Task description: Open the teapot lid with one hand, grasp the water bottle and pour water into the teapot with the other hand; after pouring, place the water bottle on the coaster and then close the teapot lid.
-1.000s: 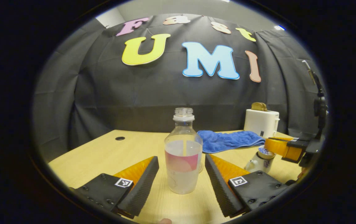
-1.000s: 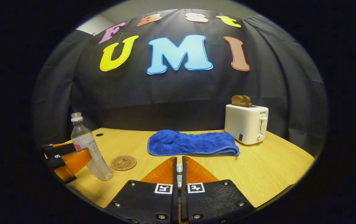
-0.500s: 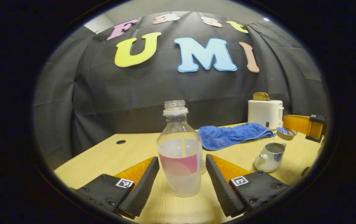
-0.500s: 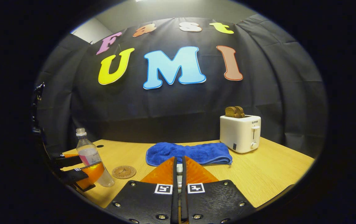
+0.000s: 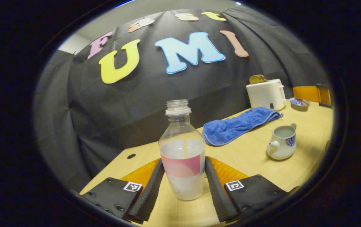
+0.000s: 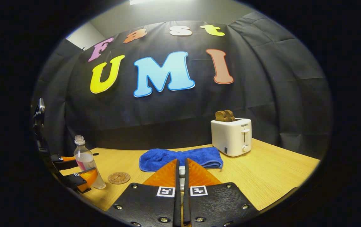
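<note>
Now your left claw (image 5: 183, 186) clamped the upright water bottle (image 5: 183, 151), the open teapot (image 5: 282, 141) lying to the bottle's right, while your right claw (image 6: 181, 171) stayed closed on the lid.

Low tabletop views — shared towel (image 5: 239, 124)

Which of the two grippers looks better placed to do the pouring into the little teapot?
The left. Its gripper has the water bottle between its fingers, which look pressed against its sides. The right gripper is busy: it holds the teapot lid clear of the open teapot.
</note>
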